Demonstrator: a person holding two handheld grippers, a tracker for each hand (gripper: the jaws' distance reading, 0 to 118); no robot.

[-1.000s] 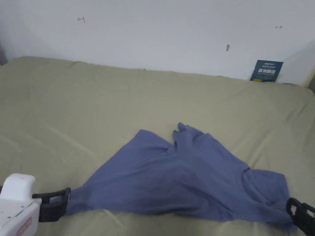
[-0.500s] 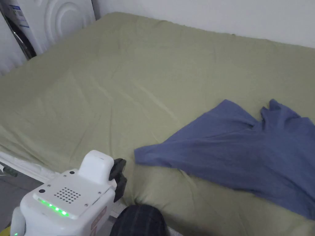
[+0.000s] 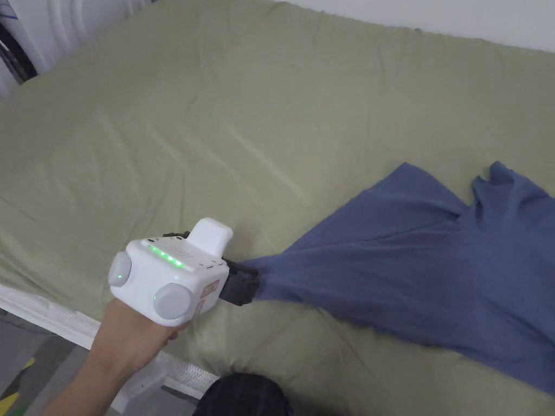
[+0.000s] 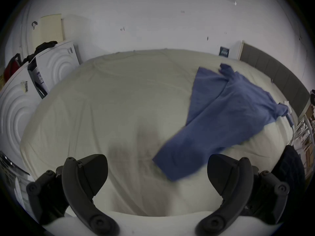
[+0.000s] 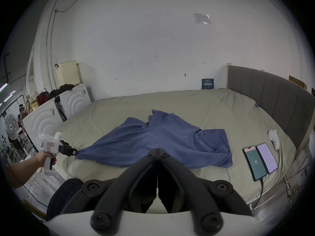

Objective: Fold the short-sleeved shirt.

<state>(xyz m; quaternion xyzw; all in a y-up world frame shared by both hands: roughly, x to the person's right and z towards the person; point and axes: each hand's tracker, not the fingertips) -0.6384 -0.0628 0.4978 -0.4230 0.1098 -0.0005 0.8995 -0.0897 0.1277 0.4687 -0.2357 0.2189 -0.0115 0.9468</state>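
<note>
Jaws of the left gripper (image 4: 157, 170) spread beside the shirt (image 4: 221, 120) corner.

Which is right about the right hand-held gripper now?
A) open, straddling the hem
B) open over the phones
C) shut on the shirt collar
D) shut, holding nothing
D: in the right gripper view the right hand-held gripper has its jaws pressed together with no cloth between them, back from the near edge of the blue short-sleeved shirt; the two phones lie off to the side on the bed.
</note>
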